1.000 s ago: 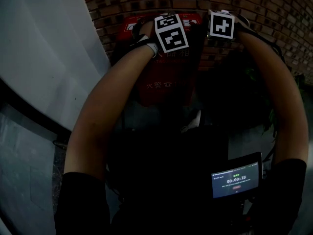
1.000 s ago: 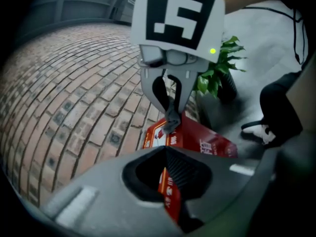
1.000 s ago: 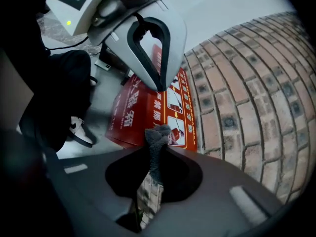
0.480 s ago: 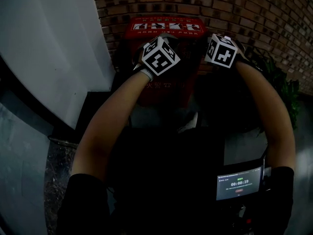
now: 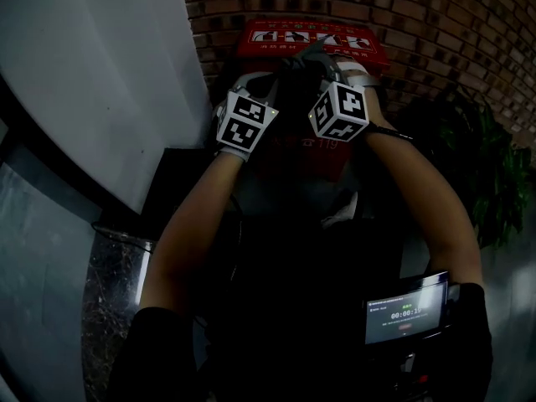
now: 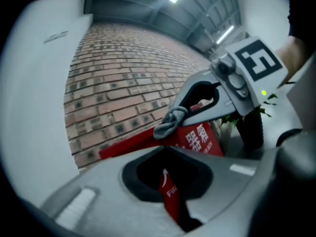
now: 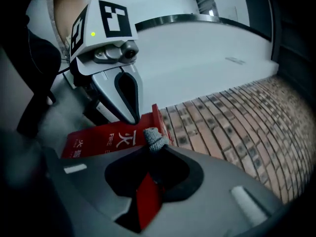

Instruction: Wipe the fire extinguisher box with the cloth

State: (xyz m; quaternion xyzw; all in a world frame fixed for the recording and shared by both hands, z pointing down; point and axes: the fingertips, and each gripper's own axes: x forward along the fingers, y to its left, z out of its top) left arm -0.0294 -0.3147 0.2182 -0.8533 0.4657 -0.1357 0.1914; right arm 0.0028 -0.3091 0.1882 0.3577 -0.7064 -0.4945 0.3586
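The red fire extinguisher box (image 5: 310,36) stands against the brick wall, with white characters on its front (image 6: 197,139) and top edge (image 7: 98,139). My right gripper (image 7: 153,147) is shut on a small grey cloth (image 7: 155,137), which bunches out of its tips at the box's upper edge. In the left gripper view that cloth (image 6: 170,123) hangs at the right gripper's tips (image 6: 175,117), just above the box. My left gripper (image 6: 170,152) is shut with nothing in it, close beside the right one. In the head view both grippers (image 5: 268,80) (image 5: 321,57) sit in front of the box's upper part.
A brick wall (image 5: 435,15) runs behind the box and a white wall (image 5: 100,82) lies to its left. A green plant (image 5: 477,166) stands right of the box. A small screen (image 5: 406,308) hangs at the person's waist. Dim light hides the floor.
In the head view both grippers have dropped lower and drawn closer together. The box top now shows clear above them. The right gripper has shifted left across the box.
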